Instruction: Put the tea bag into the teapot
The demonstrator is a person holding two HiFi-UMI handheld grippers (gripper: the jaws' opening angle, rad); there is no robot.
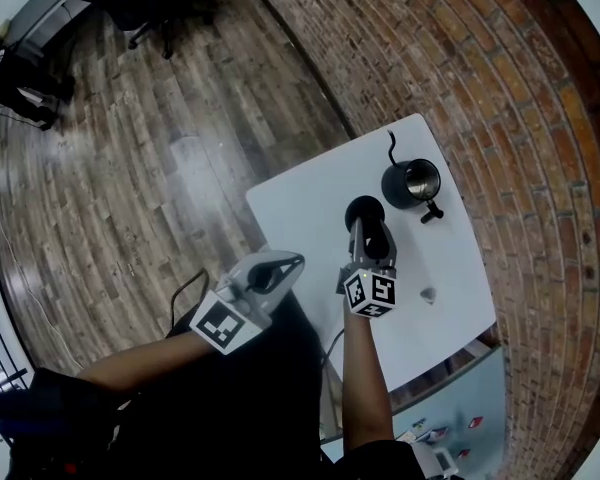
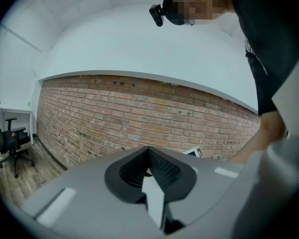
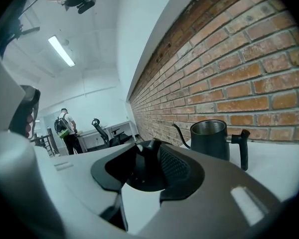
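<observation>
Right tool [image 1: 369, 238] grips the black lid [image 1: 365, 211], jaws spread wide around it, over the table [image 1: 300, 203]. The teapot [image 1: 412, 183] stands open just ahead and right of that tool. The tea bag [image 1: 427, 294] lies on the table, right of its cube. Left tool [image 1: 296, 262], left of it, is closed and empty.

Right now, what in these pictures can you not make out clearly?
- The small pale thing on the table, head view: too small to name.
- Inside of the teapot, right gripper view: its own wall hides it.
- Near table edge, head view: partly behind the right arm.
</observation>
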